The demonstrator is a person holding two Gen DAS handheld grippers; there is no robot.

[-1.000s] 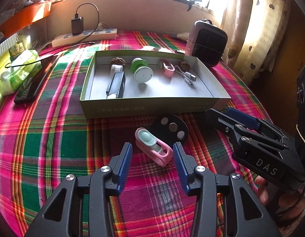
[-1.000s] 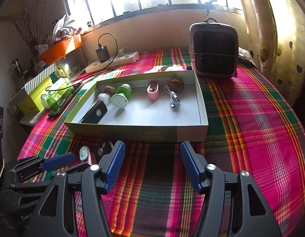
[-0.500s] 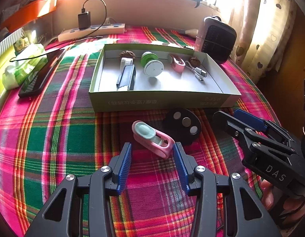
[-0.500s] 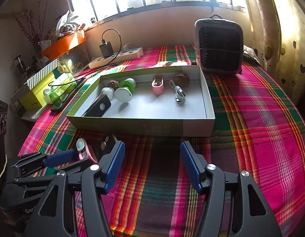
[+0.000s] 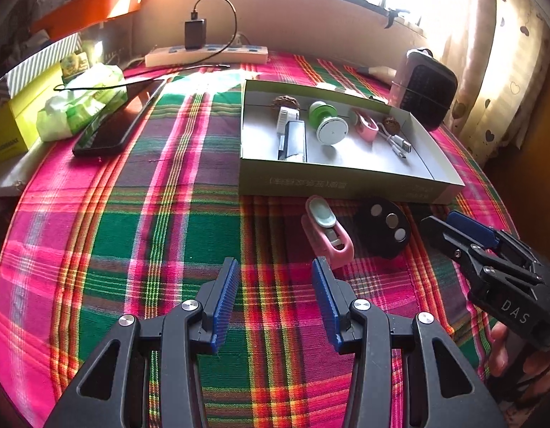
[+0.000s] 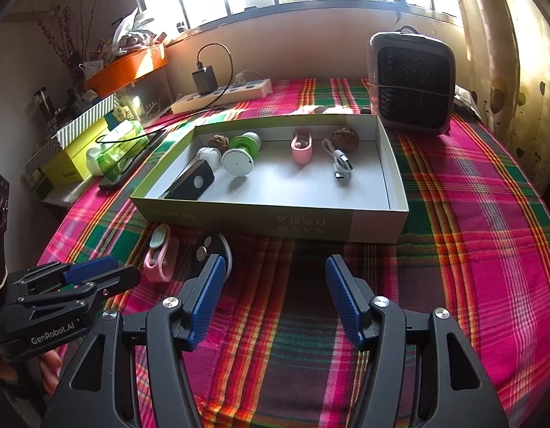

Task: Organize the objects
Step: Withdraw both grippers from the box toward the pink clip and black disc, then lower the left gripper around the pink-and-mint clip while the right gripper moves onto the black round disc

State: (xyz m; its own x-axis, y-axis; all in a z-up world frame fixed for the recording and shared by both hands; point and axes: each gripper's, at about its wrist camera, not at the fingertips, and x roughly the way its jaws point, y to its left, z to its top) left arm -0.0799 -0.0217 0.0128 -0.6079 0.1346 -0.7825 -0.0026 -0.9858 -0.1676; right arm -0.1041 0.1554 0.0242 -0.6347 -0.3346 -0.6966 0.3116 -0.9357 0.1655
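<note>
The pink clip point(image 5: 327, 235) lies flat on the plaid cloth point(image 5: 132, 235), outside the box point(image 5: 346, 182) and just in front of its near wall. It sits ahead of the left gripper point(image 5: 275, 296) and off to the right: its near end is close beside the tip of the right-hand finger, not between the two fingers. Whether clip and finger tip touch cannot be told. A black disc with three metal studs point(image 5: 383, 226) lies just beside the clip, on its right.

Left gripper: jaws spread wide, nothing between them, only cloth below. Right gripper point(image 6: 275, 299): jaws likewise released and empty, over bare cloth in front of the box; the disc shows partly behind its left finger point(image 6: 207, 296).

Inside the box: a second pink clip point(image 6: 301, 148), a green and white reel point(image 6: 241, 155), a white cable point(image 6: 341, 164), a black flat device point(image 6: 191, 185), two brown knobbly lumps of unclear kind.

The print on the box wall is unreadable. A hand point(image 5: 503, 346) under the right gripper is cut off at the frame edge.
</note>
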